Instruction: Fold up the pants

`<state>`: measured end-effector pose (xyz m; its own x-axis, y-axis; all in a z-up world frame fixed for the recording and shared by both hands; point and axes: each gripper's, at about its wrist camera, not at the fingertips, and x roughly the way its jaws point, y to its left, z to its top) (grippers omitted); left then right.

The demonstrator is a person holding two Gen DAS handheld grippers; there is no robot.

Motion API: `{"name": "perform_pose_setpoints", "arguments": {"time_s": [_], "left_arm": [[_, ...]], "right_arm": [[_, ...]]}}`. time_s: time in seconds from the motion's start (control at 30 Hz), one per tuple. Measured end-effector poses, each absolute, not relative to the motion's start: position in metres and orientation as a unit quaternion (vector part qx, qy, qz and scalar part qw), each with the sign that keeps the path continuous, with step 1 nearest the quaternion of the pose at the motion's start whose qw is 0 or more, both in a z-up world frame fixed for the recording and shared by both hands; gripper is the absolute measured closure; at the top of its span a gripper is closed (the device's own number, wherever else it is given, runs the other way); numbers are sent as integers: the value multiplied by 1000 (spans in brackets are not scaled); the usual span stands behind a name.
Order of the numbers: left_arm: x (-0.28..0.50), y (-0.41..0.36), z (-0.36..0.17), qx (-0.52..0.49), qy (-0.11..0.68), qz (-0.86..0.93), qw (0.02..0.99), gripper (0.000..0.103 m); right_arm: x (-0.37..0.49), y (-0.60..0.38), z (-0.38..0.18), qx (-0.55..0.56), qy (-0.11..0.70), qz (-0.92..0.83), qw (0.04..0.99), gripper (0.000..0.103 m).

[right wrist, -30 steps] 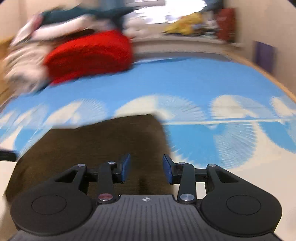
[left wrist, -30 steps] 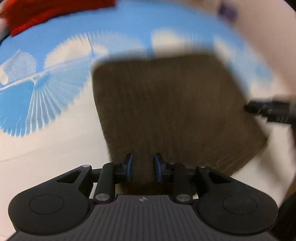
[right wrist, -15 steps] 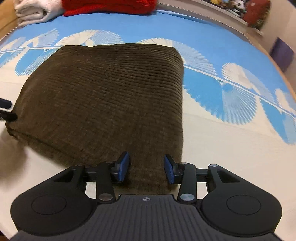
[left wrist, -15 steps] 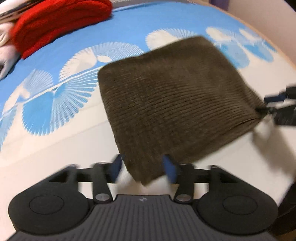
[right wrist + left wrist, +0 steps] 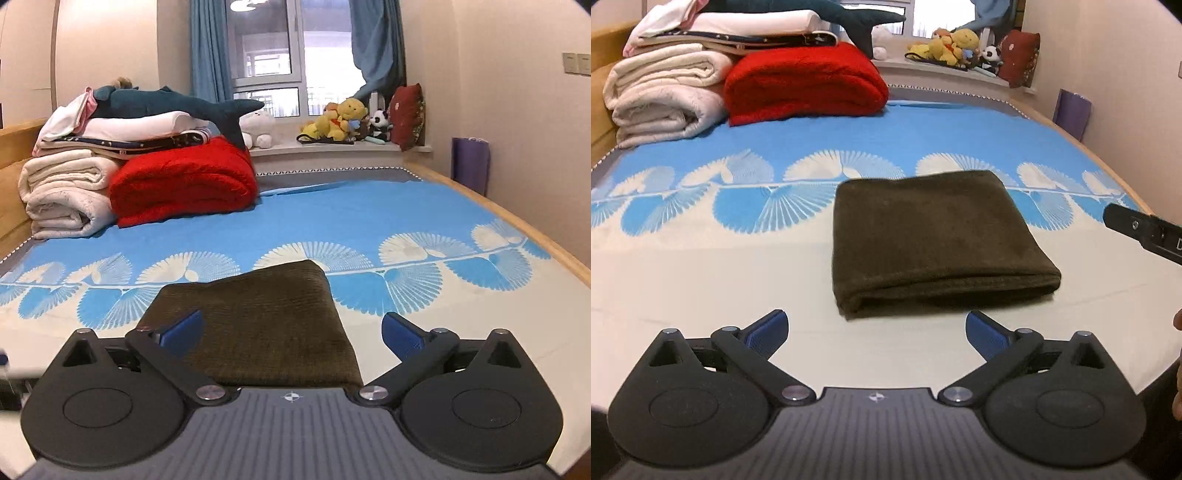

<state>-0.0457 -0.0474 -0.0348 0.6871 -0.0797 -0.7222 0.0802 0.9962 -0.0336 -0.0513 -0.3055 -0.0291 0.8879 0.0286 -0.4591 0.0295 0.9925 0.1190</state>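
The dark brown corduroy pants (image 5: pixel 934 240) lie folded into a compact rectangle on the bed, also seen in the right wrist view (image 5: pixel 258 325). My left gripper (image 5: pixel 876 330) is open and empty, held back from the fold's near edge, not touching it. My right gripper (image 5: pixel 291 332) is open and empty, raised just above the near end of the pants. Part of the right gripper's body (image 5: pixel 1145 232) shows at the right edge of the left wrist view.
A blue and cream bedspread (image 5: pixel 701 266) covers the bed. A red blanket (image 5: pixel 805 83), white folded bedding (image 5: pixel 661 96) and a plush shark (image 5: pixel 166 103) are stacked at the back left. Plush toys (image 5: pixel 343 122) sit on the windowsill. A wall runs along the right.
Both grippers have opened wide and pulled back and up from the pants, which now lie folded flat on the bed. The views have levelled toward the room.
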Motion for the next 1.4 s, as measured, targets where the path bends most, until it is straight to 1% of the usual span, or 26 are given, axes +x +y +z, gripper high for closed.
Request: {"name": "perform_pose_setpoints", "arguments": {"time_s": [0.17,0.4,0.53,0.83,1.17,1.27,1.4], "left_arm": [[-34,-59,-44,29,390,-34,920,1],[-16,-54,-65,1,412,-4,911,1],[-11,-51,-66,-16,413,5,910,1],[-13,-64,-71,11,414,-4,910,1],[-7,-65,-70,5,407,0,913,1],[-5,-64,-69,-11,409,-4,912,1],[-4,-65,-73,6,412,-4,911,1]], "right_arm": [[-50,-297,-41,34,255,-6,966,1],[-47,-284,-62,0,280,-7,960,1],[-41,-281,-63,9,285,0,958,1],[-41,-280,-61,17,281,10,960,1],[-35,-284,-63,26,285,2,958,1],[-34,-287,-64,34,289,0,957,1],[-33,-286,-67,23,293,4,956,1]]}}
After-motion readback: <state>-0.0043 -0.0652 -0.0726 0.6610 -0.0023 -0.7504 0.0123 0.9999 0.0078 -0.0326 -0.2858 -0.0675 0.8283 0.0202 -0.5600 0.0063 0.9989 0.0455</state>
